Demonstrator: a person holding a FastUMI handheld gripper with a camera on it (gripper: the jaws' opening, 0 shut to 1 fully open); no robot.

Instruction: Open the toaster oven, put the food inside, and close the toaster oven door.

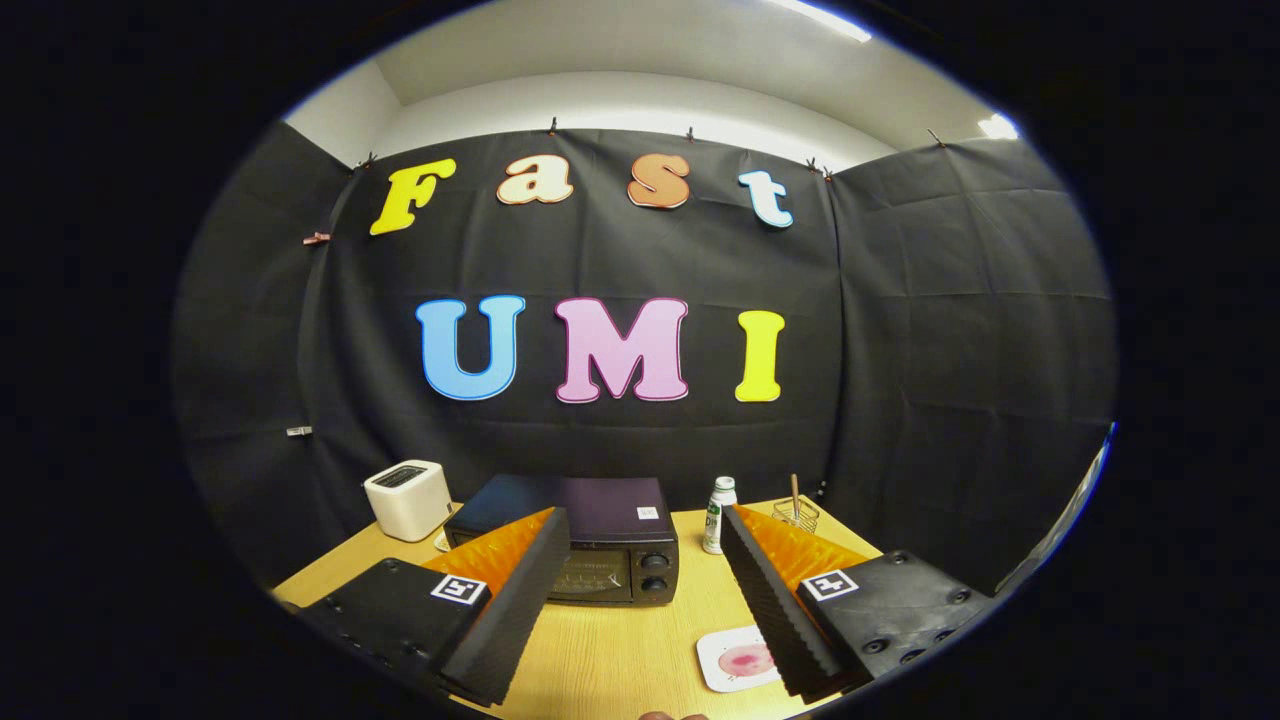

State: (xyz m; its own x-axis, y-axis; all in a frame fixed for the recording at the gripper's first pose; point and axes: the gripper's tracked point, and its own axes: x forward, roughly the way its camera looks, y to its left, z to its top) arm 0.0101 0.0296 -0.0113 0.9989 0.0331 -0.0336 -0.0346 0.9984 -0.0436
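Claw open, empty, held above the worktop; oven door not yet opened.

Worktop [620, 650] wood. Toaster oven [600, 545] sits beyond my claw [640, 600], partly behind the left finger, door shut: rigid metal box, likely heavy enough to stay put, glass door fragile. I'd hook the door's top edge; handle too small to make out. Food [747, 659], a pink piece on a small white plate [715, 665], touches the right finger's inner side: looks soft and light, so pinch gently by its sides. White toaster [407, 498] left of the oven, bottle [716, 515] and glass jar [796, 514] right.
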